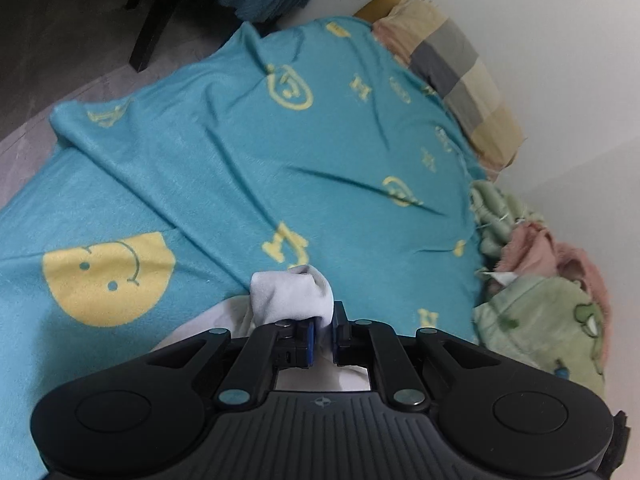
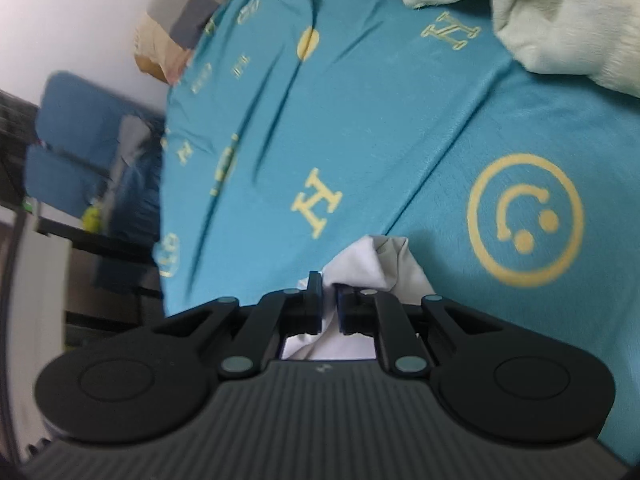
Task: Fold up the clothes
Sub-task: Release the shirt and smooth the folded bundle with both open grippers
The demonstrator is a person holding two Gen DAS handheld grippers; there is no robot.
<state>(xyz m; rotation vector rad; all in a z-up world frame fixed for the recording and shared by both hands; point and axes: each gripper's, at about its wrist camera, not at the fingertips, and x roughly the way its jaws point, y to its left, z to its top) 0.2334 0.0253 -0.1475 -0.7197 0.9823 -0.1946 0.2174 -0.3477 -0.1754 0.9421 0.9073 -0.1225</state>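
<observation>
A white garment (image 1: 292, 294) is bunched between the blue-padded jaws of my left gripper (image 1: 323, 330), which is shut on it; more of the white cloth hangs below the fingers. In the right wrist view my right gripper (image 2: 329, 300) is likewise shut on a fold of the white garment (image 2: 376, 260). Both grippers hang over a teal blanket (image 1: 248, 152) with yellow smiley faces and letters, spread on a bed. How the rest of the garment lies under the grippers is hidden.
A checked beige and grey pillow (image 1: 456, 64) lies at the bed's far edge against a white wall (image 1: 560, 40). Green and pink plush covers (image 1: 540, 288) are heaped to the right. The pale green cover (image 2: 560, 16) shows again. Blue chairs (image 2: 80, 140) stand beside the bed.
</observation>
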